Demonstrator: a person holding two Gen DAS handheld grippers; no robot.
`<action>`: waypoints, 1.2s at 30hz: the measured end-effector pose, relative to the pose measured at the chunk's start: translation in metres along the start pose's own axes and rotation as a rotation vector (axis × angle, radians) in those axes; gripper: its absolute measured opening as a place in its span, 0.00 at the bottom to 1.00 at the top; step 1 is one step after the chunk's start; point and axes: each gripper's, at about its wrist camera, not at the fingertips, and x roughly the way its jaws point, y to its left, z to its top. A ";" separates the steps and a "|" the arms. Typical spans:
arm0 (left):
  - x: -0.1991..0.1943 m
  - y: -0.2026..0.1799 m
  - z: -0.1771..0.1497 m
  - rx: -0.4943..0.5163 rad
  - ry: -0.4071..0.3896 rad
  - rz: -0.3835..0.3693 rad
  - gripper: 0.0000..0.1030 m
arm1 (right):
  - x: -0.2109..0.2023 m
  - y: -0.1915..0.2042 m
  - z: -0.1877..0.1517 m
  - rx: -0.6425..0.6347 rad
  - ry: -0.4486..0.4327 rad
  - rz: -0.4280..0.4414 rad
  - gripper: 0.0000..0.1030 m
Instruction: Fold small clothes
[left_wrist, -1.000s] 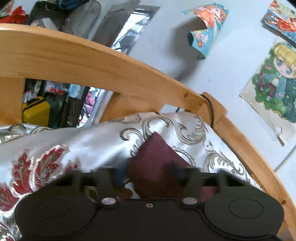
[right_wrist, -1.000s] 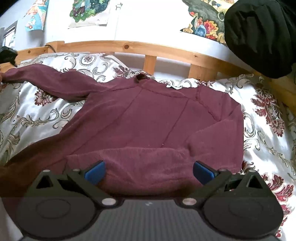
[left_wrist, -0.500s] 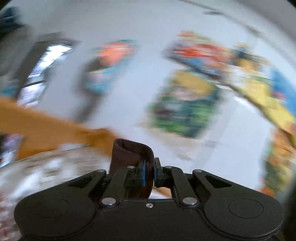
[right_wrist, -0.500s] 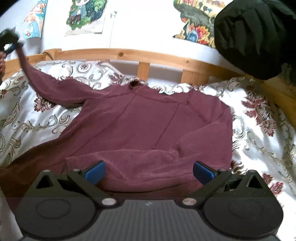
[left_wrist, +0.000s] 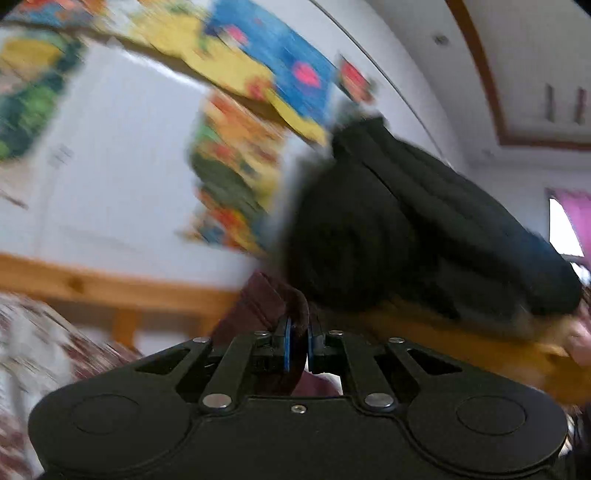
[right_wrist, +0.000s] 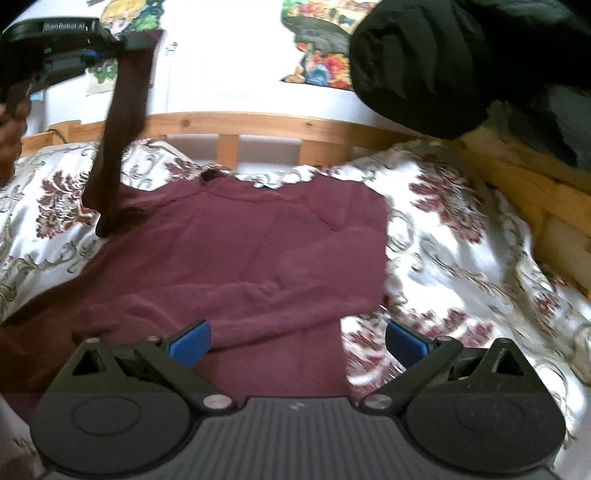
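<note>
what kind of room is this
Most likely a bedroom, perhaps a child's: a maroon sweater lies on a floral bedspread inside a wooden bed frame, with cartoon posters on the wall.

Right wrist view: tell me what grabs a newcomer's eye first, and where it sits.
First is the maroon sweater, spread flat across the middle of the floral bedspread. Next, its sleeve rises at upper left, pinched at the cuff by the left gripper, which is held above the bed. At upper right a bulky black garment hangs over the wooden bed rail, while the right gripper hovers open at the sweater's near edge.
</note>
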 end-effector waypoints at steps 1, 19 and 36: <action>0.008 -0.008 -0.011 0.003 0.039 -0.035 0.08 | -0.002 -0.003 -0.003 0.003 0.005 -0.009 1.00; 0.021 -0.019 -0.092 -0.198 0.383 -0.109 0.49 | -0.006 -0.030 -0.035 0.097 0.105 -0.107 1.00; -0.020 0.131 -0.054 -0.141 0.472 0.435 0.78 | 0.019 0.005 -0.007 0.051 0.055 -0.016 1.00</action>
